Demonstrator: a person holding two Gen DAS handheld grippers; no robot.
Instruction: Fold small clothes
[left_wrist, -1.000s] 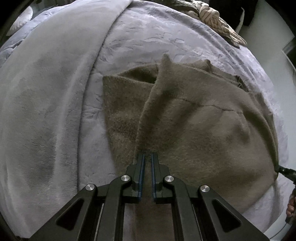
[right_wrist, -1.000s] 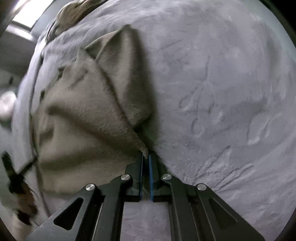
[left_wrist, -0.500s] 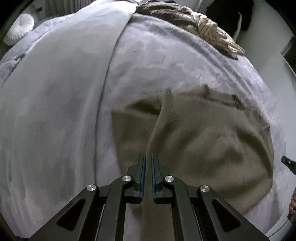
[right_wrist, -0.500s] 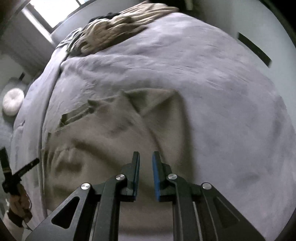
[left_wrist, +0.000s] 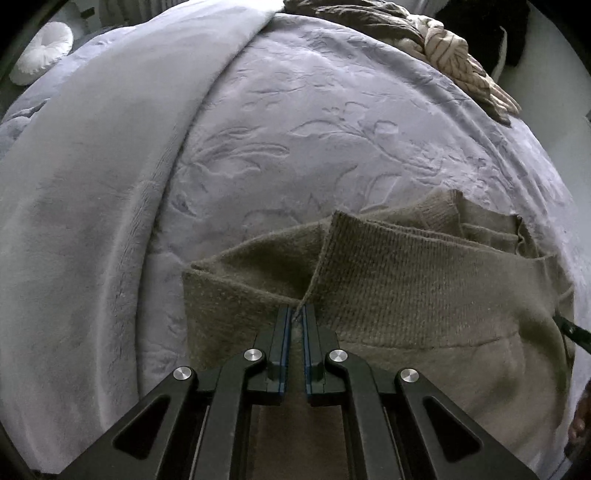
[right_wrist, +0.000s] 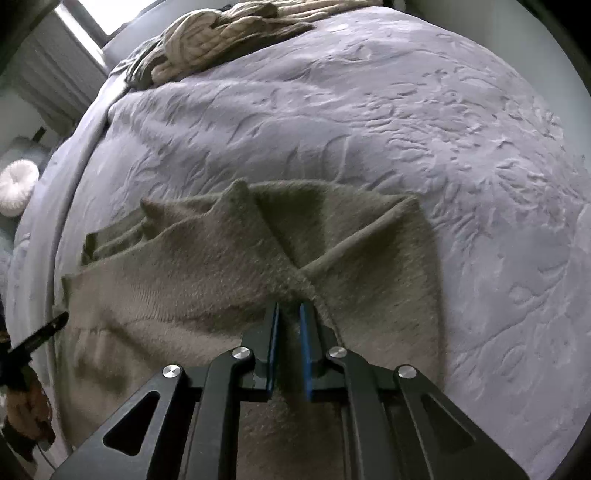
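1. Lying on the grey embossed bedspread (left_wrist: 332, 140), the brown knitted garment (left_wrist: 424, 295) sits near the bed's front edge, partly folded, with a ribbed flap turned over its body.
2. We see our left gripper (left_wrist: 294, 314) pressed together on a corner fold of the garment, a pinch of knit caught between the blue pads.
3. We see our right gripper (right_wrist: 288, 310) at the opposite corner; its jaws have just been closing, and a peak of the same garment is gathered between them, pinched.
4. From the right wrist view, two flaps (right_wrist: 332, 236) rise from that pinch and spread out towards the middle of the bed.
5. Beyond the garment, we find bare bedspread, then a cream-and-brown striped heap of cloth (right_wrist: 221, 40) at the far edge.
6. A round white cushion (left_wrist: 42, 51) lies off the bed's far left corner.
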